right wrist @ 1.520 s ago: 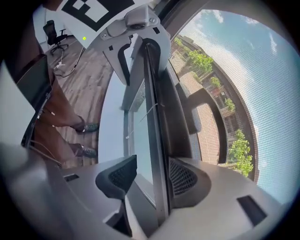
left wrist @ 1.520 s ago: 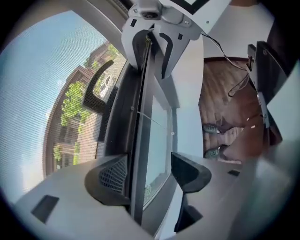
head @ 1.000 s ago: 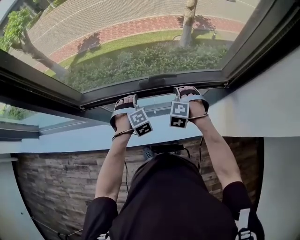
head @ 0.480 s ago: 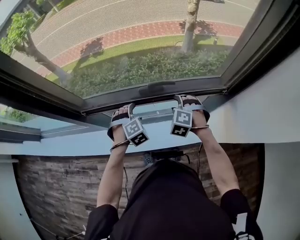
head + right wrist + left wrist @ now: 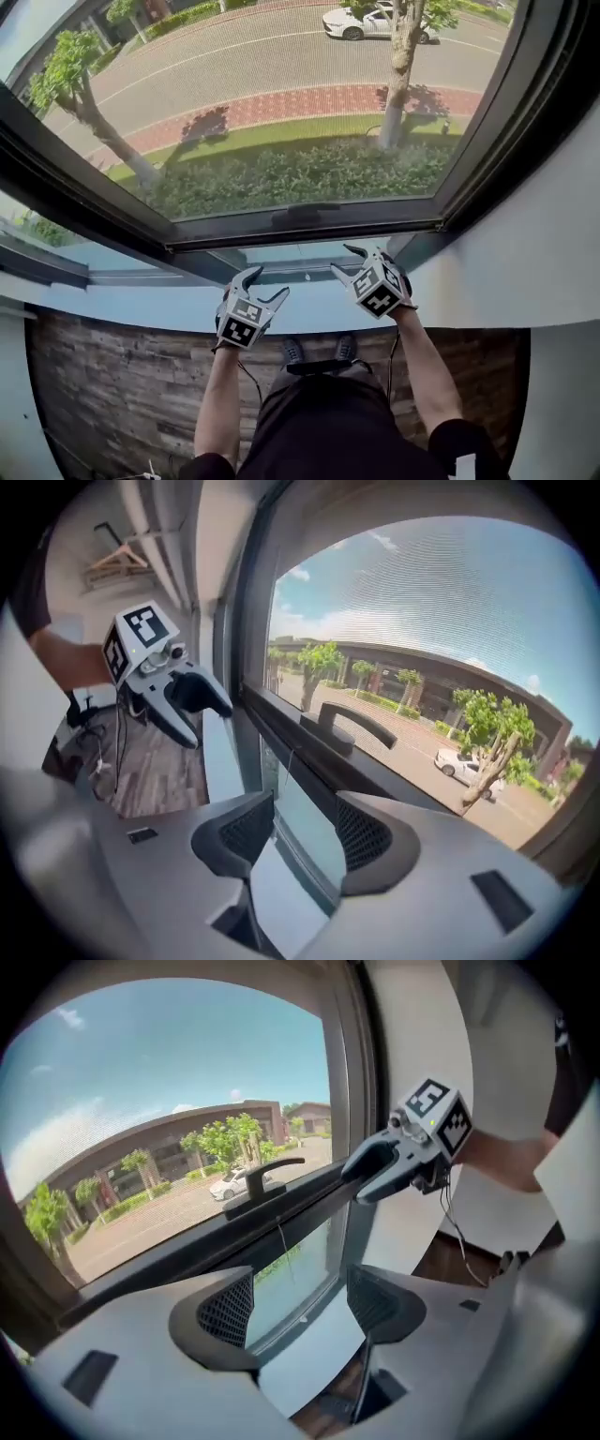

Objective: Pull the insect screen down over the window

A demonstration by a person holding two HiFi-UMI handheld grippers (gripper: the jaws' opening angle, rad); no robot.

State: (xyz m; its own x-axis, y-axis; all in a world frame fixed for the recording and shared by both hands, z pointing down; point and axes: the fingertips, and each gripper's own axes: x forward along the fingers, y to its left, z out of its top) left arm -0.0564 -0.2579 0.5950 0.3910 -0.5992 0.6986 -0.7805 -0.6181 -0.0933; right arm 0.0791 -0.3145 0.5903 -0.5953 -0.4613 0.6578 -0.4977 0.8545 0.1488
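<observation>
The insect screen (image 5: 281, 103) covers the window pane, its mesh fine over the street outside. Its dark bottom bar (image 5: 309, 229) carries a handle (image 5: 305, 216) and lies low on the window frame. My left gripper (image 5: 265, 283) hovers over the white sill, below and left of the handle, open with nothing between its fingers. My right gripper (image 5: 344, 260) is below and right of the handle, also open and empty. Neither touches the bar. In the left gripper view the handle (image 5: 262, 1180) and right gripper (image 5: 394, 1157) show beyond the jaws. The right gripper view shows the handle (image 5: 342, 726) and left gripper (image 5: 178, 700).
A white sill (image 5: 141, 305) runs under the window, with a thick dark frame (image 5: 84, 202) to the left and a white wall (image 5: 525, 253) to the right. Below lie a wood-pattern floor (image 5: 112, 384), the person's shoes (image 5: 319, 351) and a hanging cable (image 5: 251, 380).
Both grippers have come away from the screen's bottom bar, drawn back over the sill and rolled so their jaws show. The view has tilted up toward the street.
</observation>
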